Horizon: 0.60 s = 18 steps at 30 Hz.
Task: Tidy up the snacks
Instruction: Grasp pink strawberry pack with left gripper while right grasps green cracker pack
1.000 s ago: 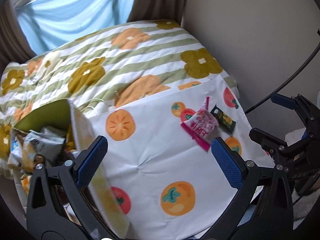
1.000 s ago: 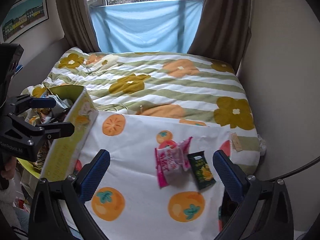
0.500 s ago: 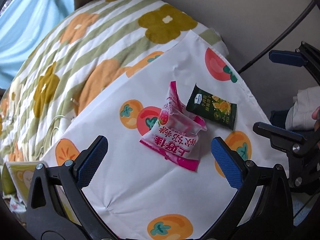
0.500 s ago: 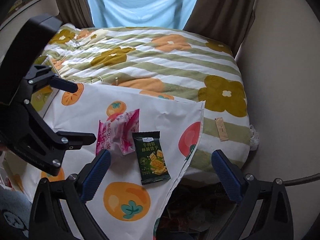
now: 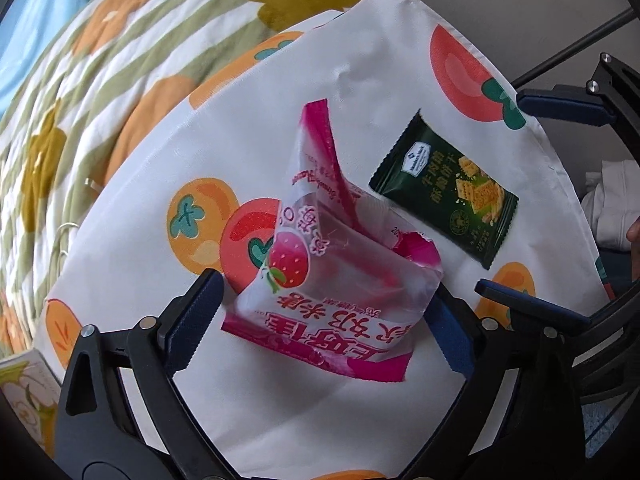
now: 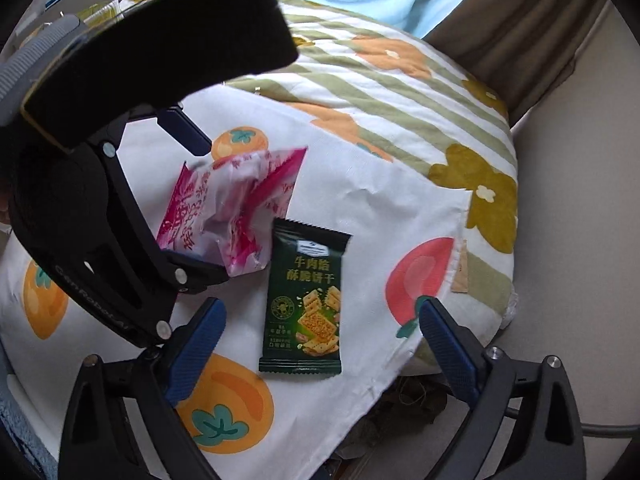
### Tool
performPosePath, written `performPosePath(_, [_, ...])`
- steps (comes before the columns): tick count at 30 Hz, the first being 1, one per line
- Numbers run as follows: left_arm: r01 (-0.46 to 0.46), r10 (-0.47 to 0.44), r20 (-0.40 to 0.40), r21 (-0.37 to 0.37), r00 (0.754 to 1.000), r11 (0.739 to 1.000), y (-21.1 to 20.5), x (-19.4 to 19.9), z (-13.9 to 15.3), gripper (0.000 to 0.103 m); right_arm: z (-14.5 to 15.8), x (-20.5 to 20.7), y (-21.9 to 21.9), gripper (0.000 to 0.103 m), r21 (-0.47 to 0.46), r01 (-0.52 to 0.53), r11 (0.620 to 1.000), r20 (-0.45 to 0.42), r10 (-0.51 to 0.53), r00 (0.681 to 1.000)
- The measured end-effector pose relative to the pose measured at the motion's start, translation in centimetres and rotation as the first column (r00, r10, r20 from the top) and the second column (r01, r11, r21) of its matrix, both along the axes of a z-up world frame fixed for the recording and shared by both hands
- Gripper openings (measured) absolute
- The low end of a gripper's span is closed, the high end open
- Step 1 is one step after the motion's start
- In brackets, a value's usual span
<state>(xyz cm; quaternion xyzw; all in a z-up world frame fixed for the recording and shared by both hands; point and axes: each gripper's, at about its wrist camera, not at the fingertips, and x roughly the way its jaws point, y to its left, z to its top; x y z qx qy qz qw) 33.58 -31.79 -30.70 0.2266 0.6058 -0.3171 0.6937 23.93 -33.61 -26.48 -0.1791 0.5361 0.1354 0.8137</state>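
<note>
Left gripper (image 5: 320, 316): closing around pink bag (image 5: 336, 280) on cloth (image 5: 160, 344); nothing held yet.
Right gripper (image 6: 320, 344): closing, green packet (image 6: 306, 300) between jaws, ungripped.
Tip: centre pads on packet edges before squeezing.

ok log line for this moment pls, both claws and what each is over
left claw: closing around pink snack bag, pads not yet pressing | right claw: closing, straddles green cracker packet, no contact | both packets lie on fruit-print cloth
</note>
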Motion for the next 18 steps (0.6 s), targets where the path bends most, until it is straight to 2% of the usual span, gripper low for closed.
performPosePath(4, [0.011, -0.011, 0.029, -0.012, 1.000, 1.000, -0.3, 0.2, 0.2, 0.091, -1.2, 0.6, 0.0, 0.082, 0.000, -0.005, 1.000, -0.042, 0.005, 0.999])
performPosePath(8, [0.020, -0.021, 0.081, 0.007, 0.996, 1.000, 0.0, 0.0, 0.9, 0.067, -1.7, 1.2, 0.2, 0.081, 0.015, -0.005, 1.000, -0.065, 0.006, 0.998])
performPosePath(10, [-0.004, 0.005, 0.069, -0.019, 0.998, 1.000, 0.6, 0.3, 1.2, 0.061, -2.0, 1.6, 0.3, 0.081, 0.020, -0.002, 1.000, -0.077, 0.004, 0.997])
performPosePath(11, [-0.020, 0.021, 0.062, -0.030, 0.998, 0.999, 1.0, 0.5, 1.3, 0.058, -2.2, 1.7, 0.3, 0.077, 0.023, -0.001, 1.000, -0.086, 0.003, 0.996])
performPosePath(12, [-0.036, 0.038, 0.054, -0.038, 0.998, 0.999, 1.4, 0.7, 1.4, 0.057, -2.5, 1.8, 0.4, 0.071, 0.030, 0.001, 1.000, -0.101, 0.002, 0.995])
performPosePath(18, [-0.110, 0.112, 0.045, -0.035, 0.993, 0.993, 3.0, 0.8, 1.8, 0.054, -3.3, 2.4, -0.2, 0.064, 0.087, 0.047, 0.995, -0.155, -0.033, 0.987])
